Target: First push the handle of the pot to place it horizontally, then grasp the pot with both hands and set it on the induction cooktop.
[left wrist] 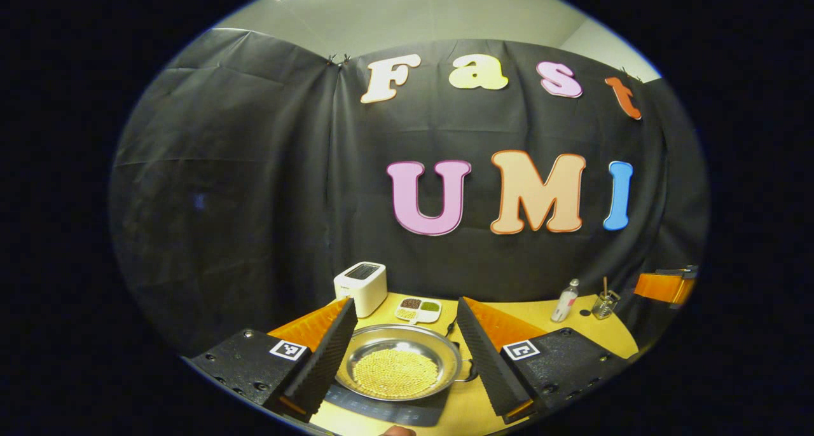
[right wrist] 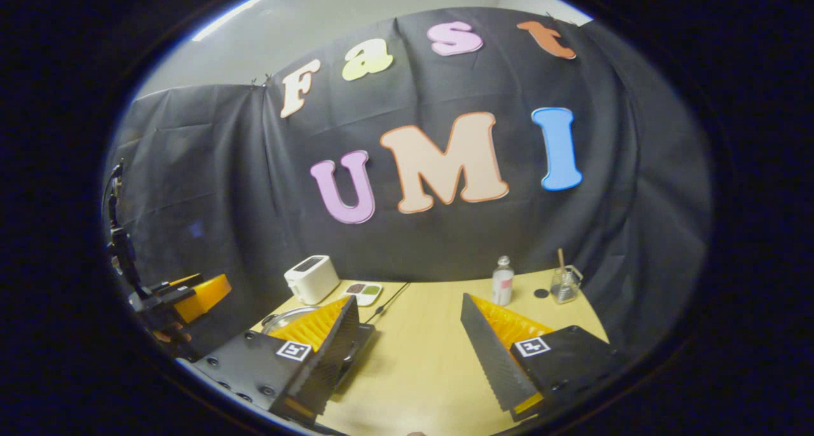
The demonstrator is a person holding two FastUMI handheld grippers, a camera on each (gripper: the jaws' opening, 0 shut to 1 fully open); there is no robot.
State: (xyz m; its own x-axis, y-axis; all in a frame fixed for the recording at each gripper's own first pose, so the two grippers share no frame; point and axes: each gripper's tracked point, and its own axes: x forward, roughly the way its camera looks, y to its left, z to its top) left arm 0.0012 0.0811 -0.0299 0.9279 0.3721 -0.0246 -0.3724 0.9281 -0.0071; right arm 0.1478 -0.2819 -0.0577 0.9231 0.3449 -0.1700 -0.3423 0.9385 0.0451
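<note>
1. We see the shallow round stainless-steel pot [left wrist: 399, 361] in the left gripper view, between our left tongs [left wrist: 402, 353] at about 6 o'clock. It sits on the flat dark induction cooktop [left wrist: 388, 410], which lies on the yellow wooden bench [left wrist: 534, 315].
2. The pot's floor is covered by a layer of small pale-yellow grains [left wrist: 395, 372]. Its rim is bright and thin. A small dark loop handle [left wrist: 469, 369] sticks out at the pot's 3 o'clock side.
3. We judge the pot stiff and smooth-walled, so slippery on the rim. With the loose grains it should be kept level, or they will slide and spill. It looks only moderately heavy.
4. The best hold, in our view, is the handle on each side, one pair of tongs per side. The handle at 9 o'clock is hidden behind a finger, so we cannot tell how it lies.
5. The left tongs stand wide open, holding nothing.
6. The right tongs [right wrist: 410, 353] are also wide open and empty, over bare bench. In the right gripper view the pot's rim [right wrist: 283, 318] peeks out at 8 o'clock, behind the left finger.
7. Since the pot appears to rest on the cooktop already, we judge the task at or near its end.
</note>
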